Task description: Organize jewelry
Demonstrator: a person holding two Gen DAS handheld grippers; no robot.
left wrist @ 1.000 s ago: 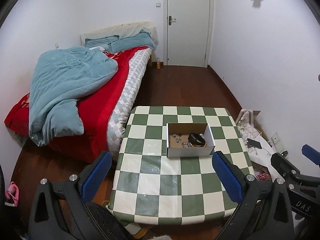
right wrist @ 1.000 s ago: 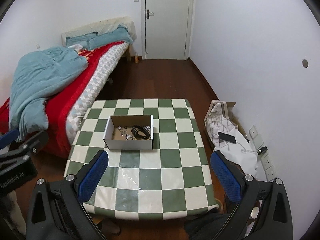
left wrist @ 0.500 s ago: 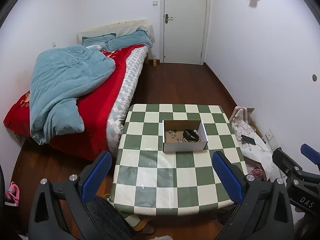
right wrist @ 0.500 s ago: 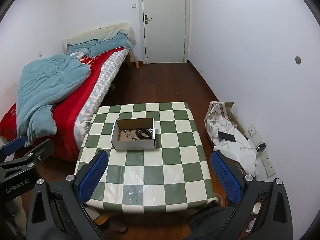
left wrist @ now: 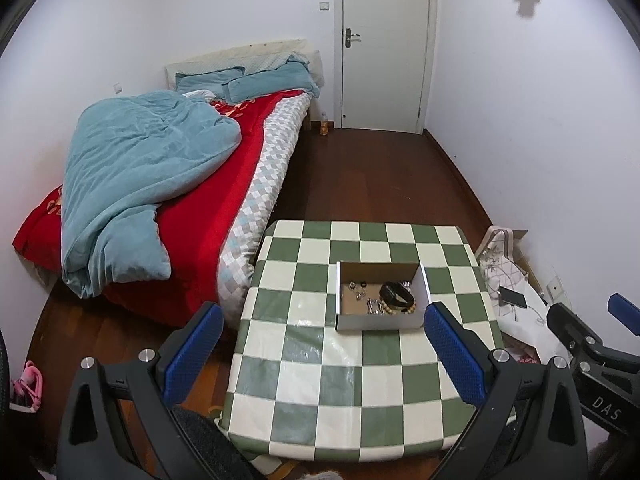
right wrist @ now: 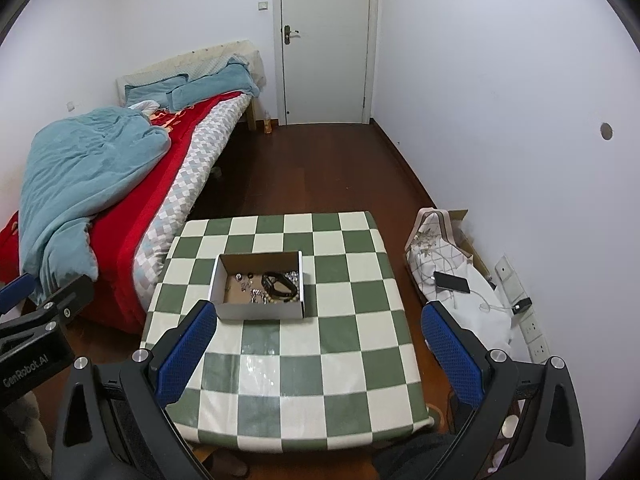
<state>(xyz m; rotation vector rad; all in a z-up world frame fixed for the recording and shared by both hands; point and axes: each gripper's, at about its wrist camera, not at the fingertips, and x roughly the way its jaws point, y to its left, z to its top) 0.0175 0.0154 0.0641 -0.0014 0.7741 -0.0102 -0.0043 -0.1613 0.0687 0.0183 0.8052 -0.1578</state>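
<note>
Retreat is what is shown against the views of a second ago: both claws have been drawn back and lifted, so that the whole checkered worktop (left wrist: pixel 360 368) is now taken in, where before its near edge was cut off. The left claw (left wrist: pixel 323 354) is held wide, with nothing between its blue pads, and the right claw (right wrist: pixel 318 354) is likewise spread wide and empty. The task's things are kept in a shallow cardboard box (left wrist: pixel 380 322), which is seen well ahead of the left claw, slightly toward its right finger, and ahead of the right claw toward its left finger. Inside the box a dark band (left wrist: pixel 396 295) is laid over a string of pale beads (left wrist: pixel 400 311), and a scatter of small silver pieces (left wrist: pixel 370 303) is spread beside them; what each small piece is cannot be told at this size. Nothing appears to have been taken out of the box or sorted, so the task is judged to be at or near its start, and the pull-back is read as a settling into position, not as progress. For the first pick, a long approach down toward the box will be needed, and the tiny pieces are likely to be hard to pinch cleanly.
</note>
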